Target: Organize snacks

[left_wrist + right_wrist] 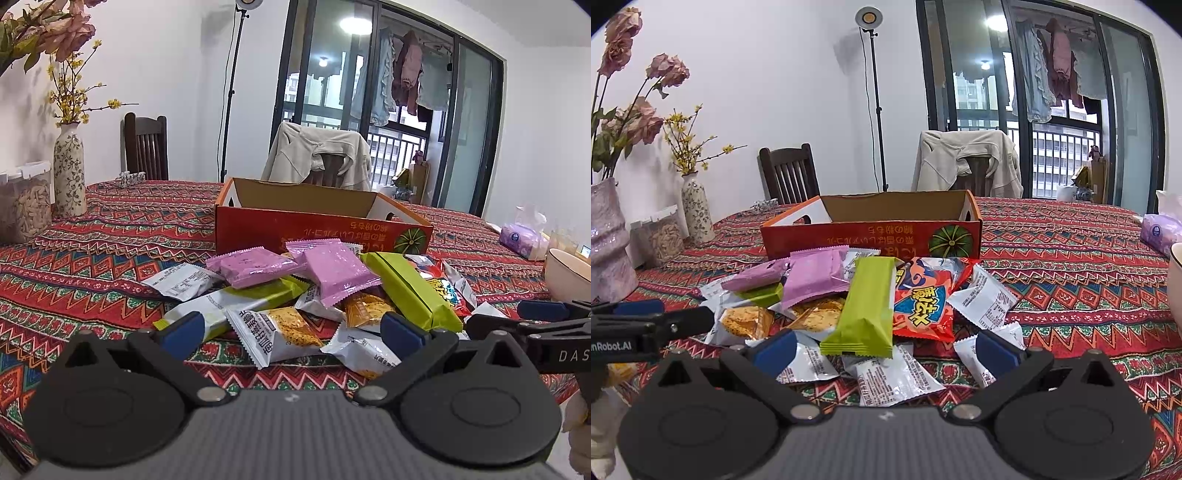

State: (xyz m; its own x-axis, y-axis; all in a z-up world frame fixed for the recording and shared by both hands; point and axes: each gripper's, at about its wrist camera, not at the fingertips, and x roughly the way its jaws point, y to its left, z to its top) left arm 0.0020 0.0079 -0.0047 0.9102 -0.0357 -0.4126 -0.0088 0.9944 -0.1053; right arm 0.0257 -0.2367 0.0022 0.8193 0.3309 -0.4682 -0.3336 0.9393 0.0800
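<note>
Snacks were not yet sorted

The snack pile [857, 314] lay on the bench before the seemingly empty box [886, 218]; left gripper [291, 332] and right gripper [886, 349] had jaws spread, holding nothing.

Snack pile [849, 314] on table [1071, 266], before box [871, 236] (vases [696, 206] far left).
</note>
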